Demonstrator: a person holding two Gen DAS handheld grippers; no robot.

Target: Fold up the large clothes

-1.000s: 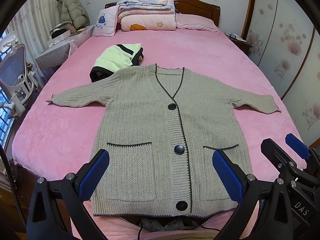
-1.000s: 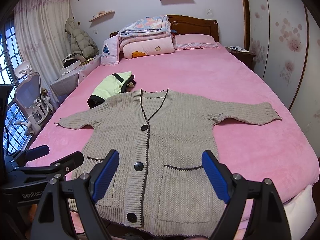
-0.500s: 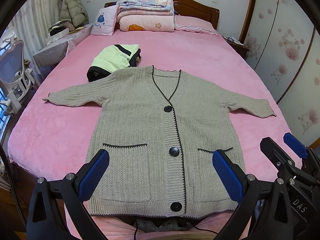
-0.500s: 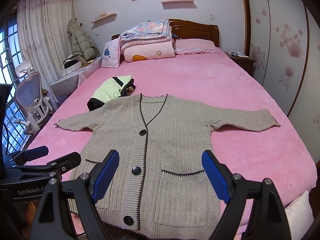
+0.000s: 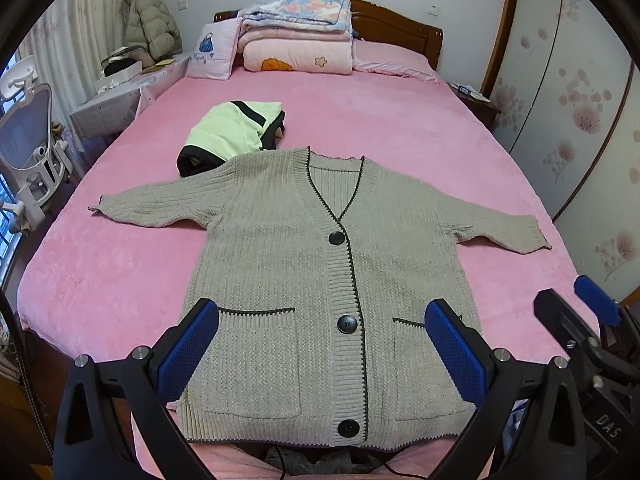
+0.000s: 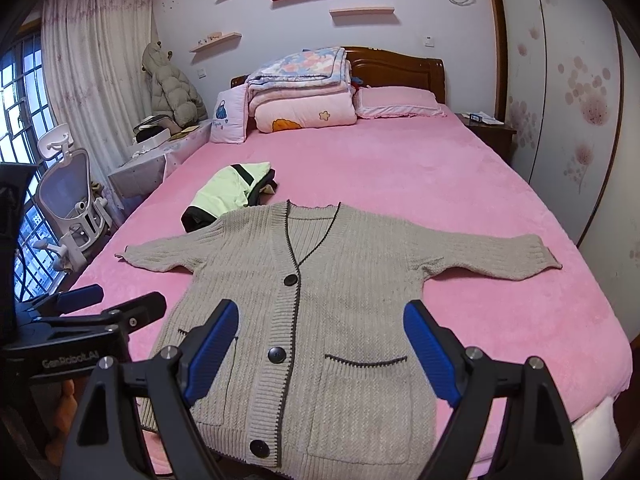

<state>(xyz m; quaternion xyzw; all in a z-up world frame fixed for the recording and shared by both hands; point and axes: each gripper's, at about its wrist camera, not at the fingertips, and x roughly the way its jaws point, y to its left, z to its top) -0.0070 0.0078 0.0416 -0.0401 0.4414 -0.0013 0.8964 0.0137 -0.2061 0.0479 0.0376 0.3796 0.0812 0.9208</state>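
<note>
Cardigan (image 5: pixel 320 280) lies flat, collar toward headboard (image 5: pixel 400 28), hem apparently nearest.

One cardigan (image 5: pixel 320 280) — three buttons (image 5: pixel 337 237); two claws (image 5: pixel 320 344); one bed (image 5: pixel 380 120).

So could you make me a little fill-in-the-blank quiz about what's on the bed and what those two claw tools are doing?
1. The grey cardigan lies flat on the pink bed with both sleeves spread ____.
2. Down its front run ____ dark buttons.
3. The left gripper and right gripper both hover with jaws ____, holding nothing.
4. The folded green garment lies by the cardigan's ____ shoulder as seen in these views.

Missing words: out; three; open; left
</note>
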